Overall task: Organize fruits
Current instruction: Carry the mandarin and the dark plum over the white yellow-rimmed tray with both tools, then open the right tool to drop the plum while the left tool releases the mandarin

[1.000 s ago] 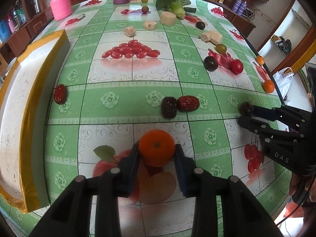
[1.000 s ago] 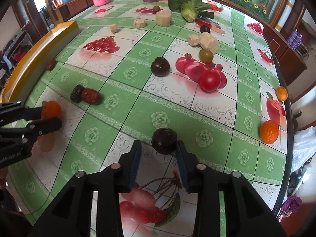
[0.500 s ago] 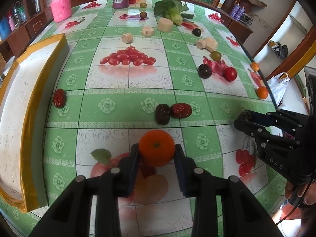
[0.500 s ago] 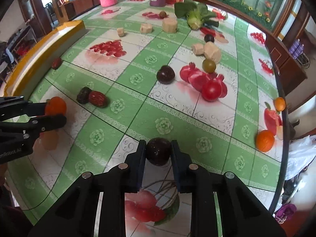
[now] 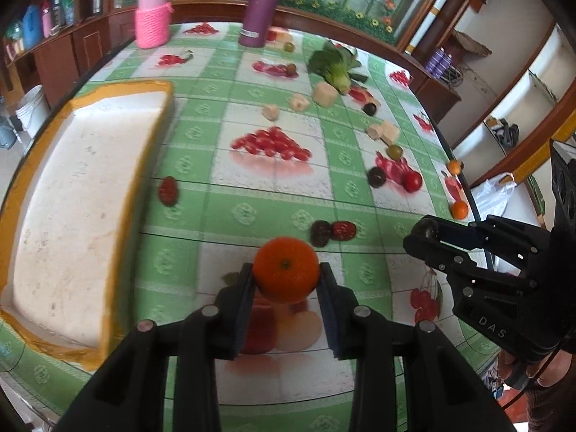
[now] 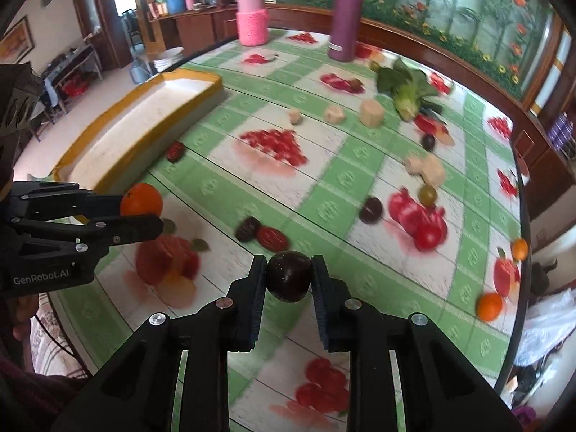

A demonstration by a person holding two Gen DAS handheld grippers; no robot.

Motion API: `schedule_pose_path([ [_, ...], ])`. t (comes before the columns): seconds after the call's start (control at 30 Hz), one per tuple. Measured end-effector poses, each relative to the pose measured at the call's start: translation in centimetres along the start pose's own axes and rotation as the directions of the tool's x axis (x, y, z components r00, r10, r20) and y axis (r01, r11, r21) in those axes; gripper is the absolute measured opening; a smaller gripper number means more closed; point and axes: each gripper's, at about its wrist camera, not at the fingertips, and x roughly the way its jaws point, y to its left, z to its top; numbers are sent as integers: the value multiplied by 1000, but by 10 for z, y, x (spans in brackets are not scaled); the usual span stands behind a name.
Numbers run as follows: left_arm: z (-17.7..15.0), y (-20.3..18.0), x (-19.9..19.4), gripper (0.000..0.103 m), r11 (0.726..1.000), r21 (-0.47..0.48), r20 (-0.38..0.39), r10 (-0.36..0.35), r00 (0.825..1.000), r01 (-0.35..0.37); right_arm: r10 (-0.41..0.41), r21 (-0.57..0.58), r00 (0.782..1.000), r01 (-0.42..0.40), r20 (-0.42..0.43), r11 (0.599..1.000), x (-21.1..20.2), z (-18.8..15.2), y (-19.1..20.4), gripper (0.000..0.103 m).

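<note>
I saw both tools, left [image 5: 286,280] and right [image 6: 288,280], in matt black plastic with small bright metal pins. The tangerine [image 5: 286,274] had dimpled, slightly shiny skin; the dark plum [image 6: 288,275] was smooth and glossy. The tabletop [image 5: 252,187] wore glossy printed oilcloth. The tray [image 5: 79,208] looked rough white foam edged in yellow tape.
</note>
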Motion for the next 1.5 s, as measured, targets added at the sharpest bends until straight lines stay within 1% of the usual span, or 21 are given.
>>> schedule_pose_path([
  [0.23,3,49,-24,37,994,-94,56,65,996,-60,68,-134,998,-65,14,989,15,46,59,23],
  [0.43,4,98,-37,37,974,-183,78,150,986,-133,143,-227,990,-138,2,964,36,85,112,23],
  [0.57,6,138,-33,37,949,-249,53,215,975,-196,180,-277,983,-180,-26,944,57,111,146,23],
  [0.7,7,172,-25,37,921,-302,13,262,965,-246,210,-313,976,-219,-64,924,83,131,174,23],
  [0.87,6,199,-10,37,901,-338,-39,276,960,-273,184,-369,975,-218,-124,903,122,141,205,23],
  [0.97,3,207,-6,37,895,-346,-56,281,958,-283,172,-387,973,-218,-151,896,137,140,213,23],
  [1.07,0,214,1,37,887,-356,-79,286,955,-295,173,-401,970,-228,-170,887,143,137,218,24],
  [1.17,-4,216,0,37,887,-357,-77,285,956,-293,166,-402,971,-223,-171,888,147,134,218,24],
  [1.23,-4,216,-1,37,884,-354,-80,297,951,-306,163,-400,972,-218,-167,890,147,134,218,26],
  [1.27,-5,216,-2,37,882,-355,-81,300,951,-309,152,-404,975,-207,-163,891,146,134,219,33],
  [1.3,-5,217,-2,37,881,-355,-83,302,950,-311,139,-409,977,-193,-159,892,147,134,218,34],
  [1.5,-15,216,-11,38,870,-361,-85,328,941,-336,169,-373,978,-203,-121,906,124,132,206,34],
])
